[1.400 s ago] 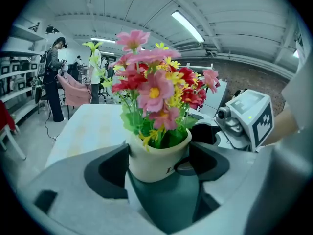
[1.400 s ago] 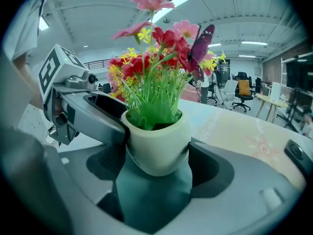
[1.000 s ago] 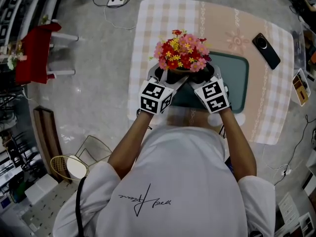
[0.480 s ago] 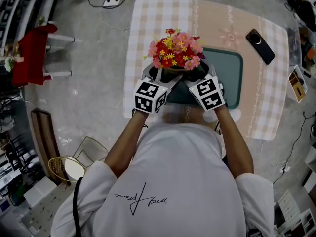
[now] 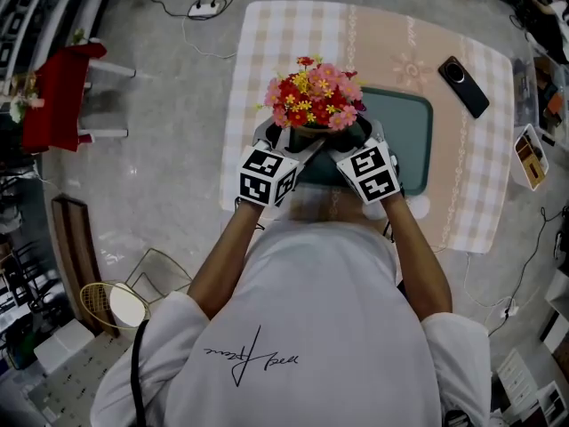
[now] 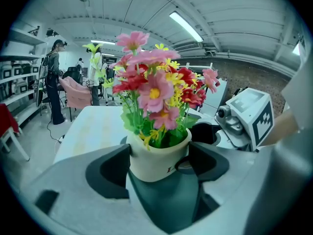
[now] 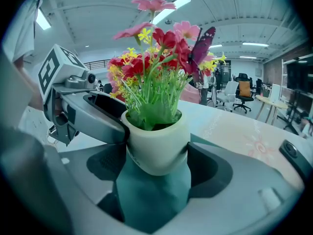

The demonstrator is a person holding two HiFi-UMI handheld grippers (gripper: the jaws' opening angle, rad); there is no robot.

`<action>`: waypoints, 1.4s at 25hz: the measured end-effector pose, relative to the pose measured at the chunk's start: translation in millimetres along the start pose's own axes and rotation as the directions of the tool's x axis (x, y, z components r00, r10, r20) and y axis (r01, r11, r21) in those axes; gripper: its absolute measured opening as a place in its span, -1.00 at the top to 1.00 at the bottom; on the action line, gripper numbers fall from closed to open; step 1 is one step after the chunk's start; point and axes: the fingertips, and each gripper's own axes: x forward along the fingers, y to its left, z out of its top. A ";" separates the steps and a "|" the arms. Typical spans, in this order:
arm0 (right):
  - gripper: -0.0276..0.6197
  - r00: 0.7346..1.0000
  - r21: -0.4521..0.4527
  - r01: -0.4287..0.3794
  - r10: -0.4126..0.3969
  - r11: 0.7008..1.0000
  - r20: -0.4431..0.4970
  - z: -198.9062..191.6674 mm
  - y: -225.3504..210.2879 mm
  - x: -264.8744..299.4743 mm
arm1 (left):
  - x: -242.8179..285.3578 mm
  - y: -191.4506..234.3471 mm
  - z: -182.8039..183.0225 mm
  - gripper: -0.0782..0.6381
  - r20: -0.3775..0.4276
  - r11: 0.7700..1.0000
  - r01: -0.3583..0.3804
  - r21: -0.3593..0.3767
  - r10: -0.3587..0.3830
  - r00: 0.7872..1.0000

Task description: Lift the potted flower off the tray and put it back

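A white pot of red, pink and yellow artificial flowers (image 5: 313,96) hangs above the dark green tray (image 5: 411,140). Both grippers clamp the pot from opposite sides. In the left gripper view the pot (image 6: 159,158) sits squeezed between the jaws of my left gripper (image 6: 160,161), with the tray's green showing beneath it. In the right gripper view my right gripper (image 7: 157,156) pinches the same pot (image 7: 157,153), clear of the tray (image 7: 152,195) below. From the head view the left gripper (image 5: 286,149) and right gripper (image 5: 345,149) meet under the blooms.
A checked cloth covers the table (image 5: 284,43). A black phone (image 5: 462,85) lies at the table's far right. A red chair (image 5: 62,92) stands on the floor to the left. A box (image 5: 531,157) sits off the right edge.
The pot and both grippers have shifted slightly left and up in the head view, still clamped together. The grip on the pot is unchanged.
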 end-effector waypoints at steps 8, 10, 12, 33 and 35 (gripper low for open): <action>-0.31 1.000 0.016 0.003 -0.003 1.000 0.004 -0.8 7.5 -17.9 | -10.0 -14.4 1.2 -0.25 -0.001 1.000 0.018 -0.010 -0.018 1.000; -0.30 1.000 0.018 0.006 -0.006 1.000 0.004 -2.1 9.1 -21.5 | -12.0 -17.9 0.6 -0.25 -0.002 1.000 0.024 -0.011 -0.024 1.000; -0.30 1.000 0.016 0.010 -0.010 1.000 0.009 -1.8 10.3 -25.1 | -14.4 -21.1 0.9 -0.25 0.000 1.000 0.029 -0.010 -0.029 1.000; -0.30 0.997 0.092 0.061 -0.065 0.994 0.043 -10.2 25.2 -72.8 | -33.8 -63.3 2.6 -0.23 -0.028 0.993 0.112 0.036 -0.111 0.993; -0.30 0.996 0.106 0.069 -0.074 0.992 0.045 -12.2 25.1 -77.1 | -34.0 -68.2 3.1 -0.23 -0.037 0.991 0.119 0.057 -0.117 0.992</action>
